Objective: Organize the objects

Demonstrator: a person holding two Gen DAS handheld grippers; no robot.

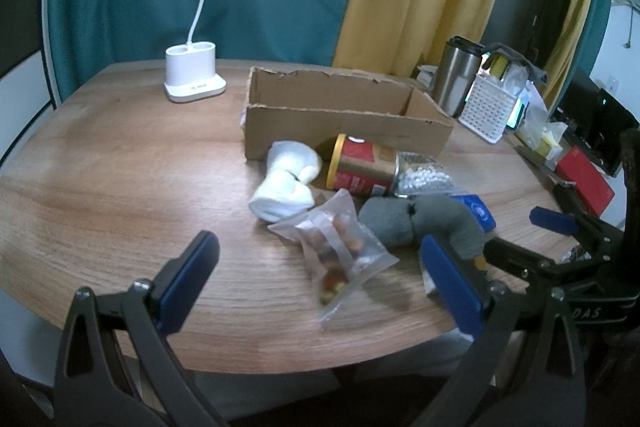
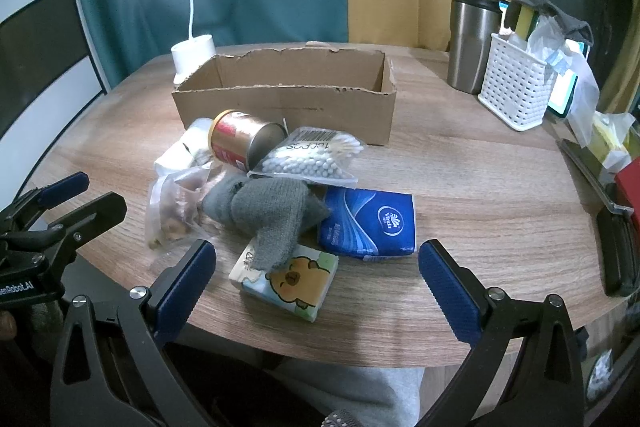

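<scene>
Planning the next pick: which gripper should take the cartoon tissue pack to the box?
Right. The right gripper is open with the cartoon tissue pack lying between its fingers; only the grey sock overlaps it. The left gripper faces the snack bag.

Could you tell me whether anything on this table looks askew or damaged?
The red can lies tipped on its side in the pile, and the empty cardboard box has ragged, torn rims.

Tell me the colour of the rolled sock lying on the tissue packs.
Grey; the rolled sock shows best in the right wrist view.
</scene>
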